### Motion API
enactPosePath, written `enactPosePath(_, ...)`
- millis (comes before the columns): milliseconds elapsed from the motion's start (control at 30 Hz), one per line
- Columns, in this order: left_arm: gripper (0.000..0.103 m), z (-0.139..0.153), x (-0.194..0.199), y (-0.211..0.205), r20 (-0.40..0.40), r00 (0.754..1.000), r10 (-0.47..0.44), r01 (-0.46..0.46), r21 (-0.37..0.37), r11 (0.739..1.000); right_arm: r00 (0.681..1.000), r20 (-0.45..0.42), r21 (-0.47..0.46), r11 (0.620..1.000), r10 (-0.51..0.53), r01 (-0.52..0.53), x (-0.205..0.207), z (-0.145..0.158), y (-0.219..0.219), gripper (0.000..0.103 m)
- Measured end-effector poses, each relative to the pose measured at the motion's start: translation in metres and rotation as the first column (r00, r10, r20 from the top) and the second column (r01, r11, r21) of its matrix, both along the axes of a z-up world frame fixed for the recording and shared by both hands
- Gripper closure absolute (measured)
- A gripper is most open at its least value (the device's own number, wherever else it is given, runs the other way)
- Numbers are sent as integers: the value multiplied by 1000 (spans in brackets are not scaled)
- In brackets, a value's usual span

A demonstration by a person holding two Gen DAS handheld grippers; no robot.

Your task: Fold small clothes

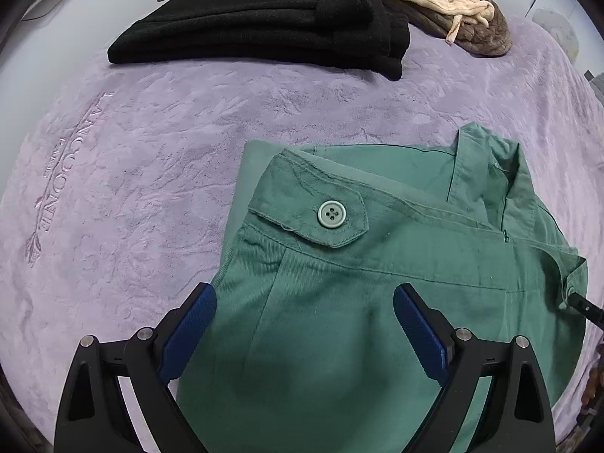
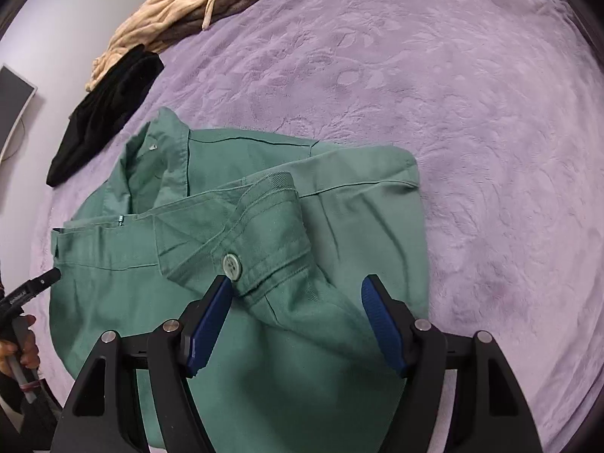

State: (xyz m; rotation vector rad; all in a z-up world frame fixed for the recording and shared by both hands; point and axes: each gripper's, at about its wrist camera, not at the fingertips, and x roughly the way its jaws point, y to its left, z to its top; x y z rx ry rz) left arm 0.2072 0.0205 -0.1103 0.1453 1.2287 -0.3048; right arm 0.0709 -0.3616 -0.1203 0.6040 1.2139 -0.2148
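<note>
I see my left gripper [image 1: 305,298] spread wide above the green shorts [image 1: 377,302]; my right gripper [image 2: 296,290], jaws parted, straddles their buttoned waistband [image 2: 264,241] without pinching

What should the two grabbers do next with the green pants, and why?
Probably close the right gripper on the bumpy waistband beside the button and smooth it flat. The green pants are already folded over on the purple blanket, but that buttoned tab is bunched up. Both grippers hang open over the cloth, the left gripper too, holding nothing.
</note>
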Motion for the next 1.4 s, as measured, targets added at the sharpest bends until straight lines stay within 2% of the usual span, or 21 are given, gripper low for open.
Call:
enactPosePath(33,8,-2,0,-2,1,1000,2,-2,3,1000,1000,-26,-16,1000,3,-4,5,2,1,95)
enactPosePath(167,8,0,1,-4,9,1000,-14,14,-20,1000,991,134,-107,994,7,8,1,49,-2,96)
enactPosePath(233,8,1,5,-5,37,999,-12,13,-13,1000,989,149,-105,994,4,12,5,53,-10,96)
enactPosePath(433,8,-31,31,-11,38,999,36,-38,50,998,992,15,-10,992,-125,125,13,-25,-45,92)
enactPosePath(533,8,-37,35,-10,33,999,28,-30,42,999,974,37,75,972,-225,221,4,-32,-56,88)
enactPosePath(667,8,-32,42,-9,24,1000,1,-2,21,1000,974,45,157,964,-223,214,-5,-29,-62,76)
enactPosePath(700,12,-33,44,-9,10,1000,-7,7,8,1000,975,48,171,963,-218,207,-6,-28,-63,69)
enactPosePath(733,31,-32,46,-10,-4,1000,-26,26,-26,999,977,51,182,963,-209,197,-8,-27,-63,61)
enactPosePath(767,37,-30,47,-11,-13,999,-33,33,-39,999,978,47,179,965,-201,189,-7,-27,-60,58)
enactPosePath(800,52,-28,45,-12,-1,1000,-31,31,-36,999,981,42,167,970,-187,178,-6,-25,-57,59)
enactPosePath(833,75,-23,43,-13,8,999,-34,35,-37,999,986,33,154,975,-165,158,-5,-22,-53,69)
enactPosePath(867,80,-18,41,-10,11,999,-31,31,-41,999,989,28,142,980,-147,141,-3,-17,-48,98)
enactPosePath(933,83,-2,37,1,26,1000,-8,11,-108,994,989,73,83,989,-128,122,-1,3,-37,98)
enactPosePath(1000,83,11,36,10,46,999,0,7,-156,988,985,137,34,994,-106,103,-3,27,-34,98)
enactPosePath(1067,83,15,37,9,63,998,-12,22,-156,987,983,159,-14,995,-92,95,1,37,-36,98)
enactPosePath(1167,82,-2,47,0,72,997,9,-2,-95,995,989,96,4,994,-113,113,12,10,-49,97)
enactPosePath(1233,63,-16,52,-2,63,996,61,-57,-53,997,992,19,3,993,-121,121,17,-20,-54,91)
enactPosePath(1267,56,-19,52,-1,81,993,80,-78,-30,997,991,11,22,991,-132,132,16,-29,-56,87)
enactPosePath(1300,42,-19,51,-1,104,990,94,-95,4,995,988,21,41,987,-154,153,12,-32,-58,87)
enactPosePath(1333,37,-17,50,1,117,989,92,-96,23,995,983,28,58,982,-182,180,8,-30,-60,80)
enactPosePath(1400,37,-6,46,7,130,990,59,-63,24,998,976,16,45,975,-219,218,-2,-21,-63,61)
